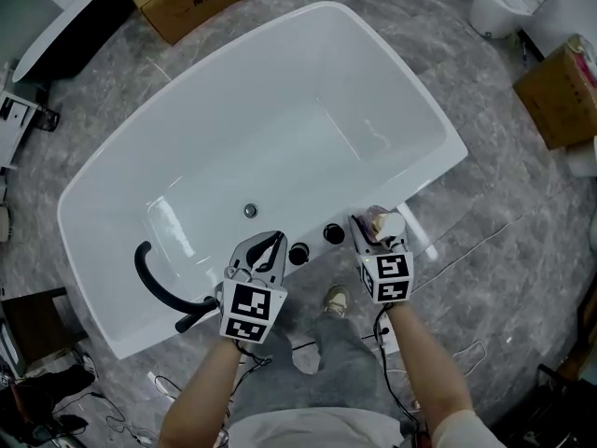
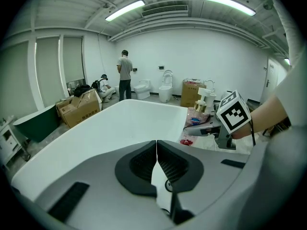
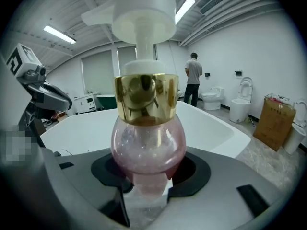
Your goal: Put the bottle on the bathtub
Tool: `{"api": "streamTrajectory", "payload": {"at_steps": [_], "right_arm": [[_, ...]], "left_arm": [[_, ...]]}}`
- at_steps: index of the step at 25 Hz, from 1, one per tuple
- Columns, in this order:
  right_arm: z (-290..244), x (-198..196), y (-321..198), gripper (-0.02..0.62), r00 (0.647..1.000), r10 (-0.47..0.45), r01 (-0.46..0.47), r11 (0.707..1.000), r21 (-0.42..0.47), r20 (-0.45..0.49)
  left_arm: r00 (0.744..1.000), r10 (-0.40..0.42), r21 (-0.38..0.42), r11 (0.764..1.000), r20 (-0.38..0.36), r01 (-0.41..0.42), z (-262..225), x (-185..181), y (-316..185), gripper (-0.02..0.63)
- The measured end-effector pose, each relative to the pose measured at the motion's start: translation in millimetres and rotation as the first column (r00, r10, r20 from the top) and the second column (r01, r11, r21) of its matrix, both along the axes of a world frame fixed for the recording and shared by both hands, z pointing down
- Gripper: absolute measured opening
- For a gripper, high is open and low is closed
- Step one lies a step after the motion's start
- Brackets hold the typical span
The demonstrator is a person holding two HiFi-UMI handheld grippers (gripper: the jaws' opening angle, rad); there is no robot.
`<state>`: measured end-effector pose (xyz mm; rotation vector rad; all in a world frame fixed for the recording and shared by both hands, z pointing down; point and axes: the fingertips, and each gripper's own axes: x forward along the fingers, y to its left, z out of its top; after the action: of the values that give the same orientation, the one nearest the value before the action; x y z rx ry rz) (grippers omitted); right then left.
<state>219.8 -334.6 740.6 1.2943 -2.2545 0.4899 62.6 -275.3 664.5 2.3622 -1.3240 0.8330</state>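
Your right gripper point(image 1: 371, 233) jaws grasp the pump bottle point(image 3: 147, 128) over the bathtub's point(image 1: 438, 129) near rim. The left gripper point(image 1: 269, 248) jaws are clenched and empty. Next, set the bottle upright on the rim and release it.

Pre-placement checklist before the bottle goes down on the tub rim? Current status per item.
1. Grip: right gripper fingers pressed on the clear pink pump bottle with a gold collar. ok.
2. Bottle attitude: no sideways lean in the right gripper view, but forward tilt is unclear. cannot tell.
3. Landing spot: the white bathtub rim right of the round black knobs shows bare. ok.
4. Bottle base against the rim: hidden under the gripper. cannot tell.
5. Left gripper: fingers together, nothing between them, apart from the bottle. ok.
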Motion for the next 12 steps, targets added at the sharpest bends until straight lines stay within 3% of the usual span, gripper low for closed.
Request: {"api": "streamTrajectory", "payload": {"at_steps": [7,12], "right_arm": [[2,-12,-2,0.249,0.998,-0.055,0.055,0.998,0.043,0.007],[10,-11,1,0.269,0.999,-0.037,0.037,0.999,-0.001,0.007]], "left_arm": [[1.0,0.004,-0.003,1.0,-0.005,-0.004,12,0,-3,0.021],[1.0,0.026,-0.007,1.0,-0.01,-0.026,12,5,3,0.021]]}}
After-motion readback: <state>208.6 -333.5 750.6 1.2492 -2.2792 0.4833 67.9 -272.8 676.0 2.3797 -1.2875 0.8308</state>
